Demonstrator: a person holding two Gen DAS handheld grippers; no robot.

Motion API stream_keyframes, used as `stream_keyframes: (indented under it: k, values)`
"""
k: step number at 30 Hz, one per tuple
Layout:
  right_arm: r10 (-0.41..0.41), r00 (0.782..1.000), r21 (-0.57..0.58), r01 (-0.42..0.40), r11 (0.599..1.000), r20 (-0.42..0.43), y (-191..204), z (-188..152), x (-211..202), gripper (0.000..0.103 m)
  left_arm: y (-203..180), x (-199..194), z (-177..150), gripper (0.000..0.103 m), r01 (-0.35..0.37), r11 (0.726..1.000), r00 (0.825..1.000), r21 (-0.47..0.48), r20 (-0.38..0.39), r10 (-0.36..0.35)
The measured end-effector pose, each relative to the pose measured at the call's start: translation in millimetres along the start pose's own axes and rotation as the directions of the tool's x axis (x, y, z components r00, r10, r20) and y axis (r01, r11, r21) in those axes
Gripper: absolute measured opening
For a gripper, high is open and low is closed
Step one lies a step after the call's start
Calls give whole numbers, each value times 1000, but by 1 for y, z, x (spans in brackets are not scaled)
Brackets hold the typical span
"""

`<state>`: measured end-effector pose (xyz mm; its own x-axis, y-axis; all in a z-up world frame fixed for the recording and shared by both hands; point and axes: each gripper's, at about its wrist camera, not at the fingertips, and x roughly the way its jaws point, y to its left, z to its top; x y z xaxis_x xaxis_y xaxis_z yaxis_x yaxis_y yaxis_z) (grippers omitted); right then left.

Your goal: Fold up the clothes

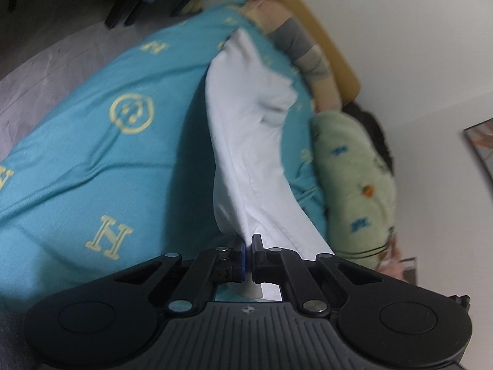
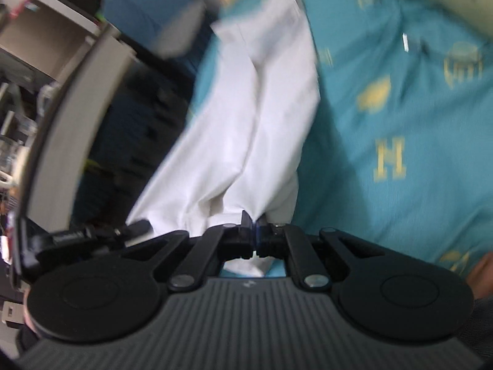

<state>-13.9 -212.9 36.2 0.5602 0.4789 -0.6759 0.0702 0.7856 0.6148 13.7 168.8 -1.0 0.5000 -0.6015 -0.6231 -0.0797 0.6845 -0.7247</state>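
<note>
Both tongs, left and right, pinch the white cotton garment over the teal patterned bed sheet, spreading it to fold.

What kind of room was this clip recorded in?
Most likely a bedroom. The white garment, pinched by both grippers, hangs over a bed with a teal patterned sheet. A green plush pillow lies near the wall, next to a tan headboard-like edge.

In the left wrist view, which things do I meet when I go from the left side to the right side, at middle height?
Grey floor → teal bedsheet → white garment → green patterned pillow → white wall
</note>
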Motion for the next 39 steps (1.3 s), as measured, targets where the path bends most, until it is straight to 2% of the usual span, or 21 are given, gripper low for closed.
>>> stream_keyframes:
  k: [4,7,10,13,16,20,24,27,34,39]
  values:
    - [25,996,-24,-23,999,89,11,0,-42,5,-27,-31,-23,3,80,997,995,4,56,-80]
    - [42,991,-39,-37,999,129,14,-10,-67,5,-30,-54,-51,3,125,992,991,2,56,-125]
    - [61,991,-44,-56,997,118,1,-40,-76,5,-8,-74,-80,3,140,990,990,-30,38,-139]
    - [72,992,-29,-69,997,107,-14,-69,-78,5,10,-76,-99,3,123,990,992,-66,38,-121]
    - [63,993,-15,-62,998,101,-25,-72,-65,5,27,-60,-100,3,117,987,993,-106,18,-116]
    - [48,994,14,-50,999,103,-33,-38,-38,5,28,-29,-75,3,88,990,996,-108,14,-87]
    - [11,991,-2,-10,1000,136,-32,16,0,5,9,4,-23,3,42,996,998,-82,45,-39]
    - [-17,987,-14,20,1000,160,-31,56,28,5,-14,32,24,3,7,1000,997,-20,76,-6]
    - [-82,973,-40,93,995,215,-30,147,94,5,-45,114,117,3,-106,990,978,92,189,87]
    - [-147,968,-85,166,982,202,-54,177,163,5,-38,189,156,4,-210,962,963,176,208,172]
